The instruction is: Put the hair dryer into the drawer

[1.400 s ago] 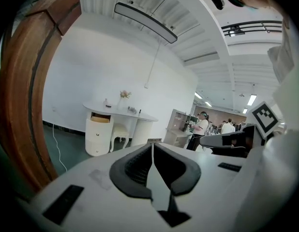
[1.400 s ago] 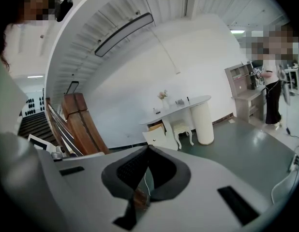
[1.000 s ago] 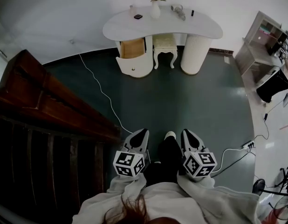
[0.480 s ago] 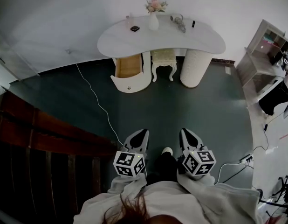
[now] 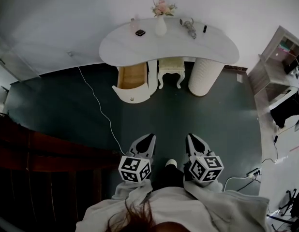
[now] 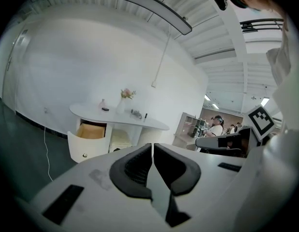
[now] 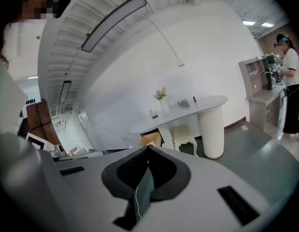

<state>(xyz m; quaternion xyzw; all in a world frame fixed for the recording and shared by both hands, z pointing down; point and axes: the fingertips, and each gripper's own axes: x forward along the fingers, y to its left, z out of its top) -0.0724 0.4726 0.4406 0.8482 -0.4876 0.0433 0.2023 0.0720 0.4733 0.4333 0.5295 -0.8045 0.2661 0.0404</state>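
Observation:
The hair dryer [image 5: 189, 27] lies on the white curved desk [image 5: 120, 47] far ahead, right of a vase of flowers [image 5: 161, 23]. It shows small in the left gripper view [image 6: 136, 113] and the right gripper view [image 7: 184, 102]. Under the desk's left end the drawer [image 5: 132, 77] stands pulled out, its wooden inside bare [image 6: 91, 130]. My left gripper [image 5: 148, 138] and right gripper [image 5: 191, 138] are held side by side low over the dark floor, far from the desk. Both are shut and hold nothing [image 6: 152, 146] [image 7: 148, 149].
A white stool [image 5: 170, 65] stands under the desk between the drawer and a ribbed white pedestal [image 5: 204, 76]. A white cable [image 5: 98, 105] runs across the floor. Dark wooden furniture [image 5: 52, 153] is at my left. Shelving [image 5: 280, 57] and a person [image 7: 290, 81] are at the right.
The desk has drawn nearer and lower in the head view, and the wooden furniture has slid down and left. Both grippers keep their place before me, still shut.

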